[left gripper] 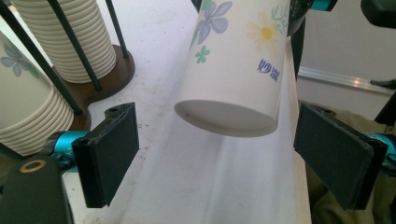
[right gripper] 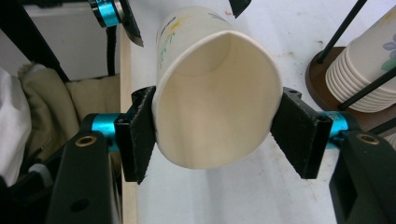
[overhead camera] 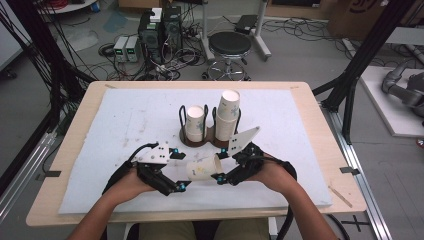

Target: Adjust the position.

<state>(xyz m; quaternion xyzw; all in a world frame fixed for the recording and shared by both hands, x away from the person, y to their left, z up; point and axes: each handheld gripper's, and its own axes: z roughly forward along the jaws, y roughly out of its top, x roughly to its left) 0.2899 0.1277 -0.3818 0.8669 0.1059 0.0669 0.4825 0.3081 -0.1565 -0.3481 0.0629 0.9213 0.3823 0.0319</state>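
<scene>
Right hand-held gripper [right gripper: 217, 130]: its two black pads are being pressed against opposite sides of a white paper cup with a flower print [right gripper: 217, 93], near the rim, so that the rim is being squeezed into an oval. The cup is being held on its side, clear of the surface, with its open mouth facing the right gripper view's camera and its base pointing away. In the high view the same right hand-held gripper [overhead camera: 220, 167] is being seen gripping the cup [overhead camera: 202, 168] at the near middle of the tabletop, the cup lying roughly level between the two hands.

Left hand-held gripper [left gripper: 217, 149]: its jaws are being held wide apart, nothing between the pads touching them. The cup's closed base [left gripper: 229, 119] is being seen just ahead of the open jaws, tilted, not touched by either pad. In the high view the left hand-held gripper [overhead camera: 180, 170] is being seen just left of the cup's base.

Farther out: a dark brown round-based wire cup holder [overhead camera: 207, 137] is standing just behind the cup. Its left bay is being occupied by a short stack of matching paper cups [overhead camera: 195, 122], its right bay by a taller stack of paper cups [overhead camera: 227, 115]. All is resting on a white foam sheet [overhead camera: 125, 120] laid over the pale wooden tabletop [overhead camera: 80, 125].
</scene>
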